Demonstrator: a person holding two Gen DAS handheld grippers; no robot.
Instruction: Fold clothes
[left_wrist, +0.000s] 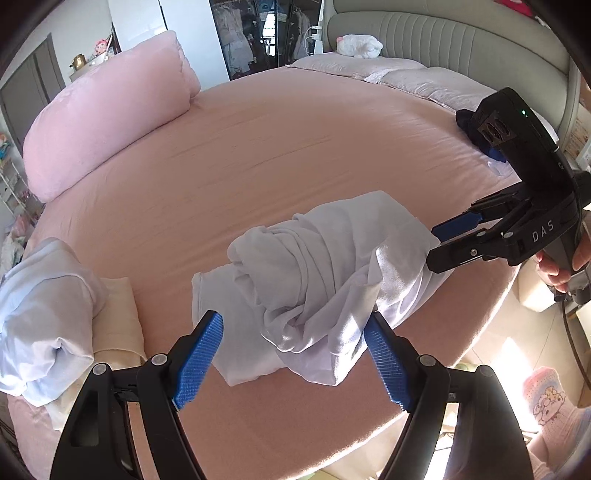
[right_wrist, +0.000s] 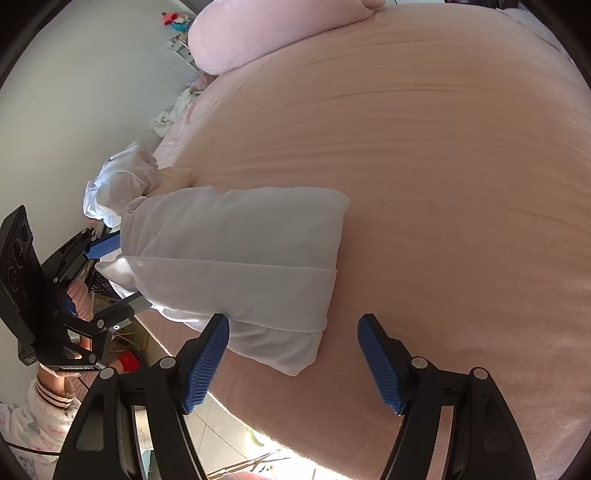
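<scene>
A white garment (left_wrist: 314, 280), loosely folded into a thick rumpled bundle, lies near the front edge of the pink bed (left_wrist: 295, 147). My left gripper (left_wrist: 293, 315) stands open and straddles the bundle's near end. Its right pad (left_wrist: 384, 362) touches the cloth, while the left pad (left_wrist: 201, 354) stands beside it. My right gripper (left_wrist: 431, 247), held by a hand, points its tips at the bundle's other end. In the right wrist view the right gripper (right_wrist: 293, 317) is open over bare sheet, beside the garment (right_wrist: 240, 251). The left gripper (right_wrist: 129, 269) shows at the garment's far end.
A rolled pink quilt (left_wrist: 107, 110) lies at the bed's left. A crumpled pale garment (left_wrist: 44, 314) rests on folded cream cloth (left_wrist: 118, 321) at the near left. Dark clothes (left_wrist: 472, 125) lie at the far right. Pillows (left_wrist: 417, 81) and a plush toy (left_wrist: 360, 46) sit by the headboard.
</scene>
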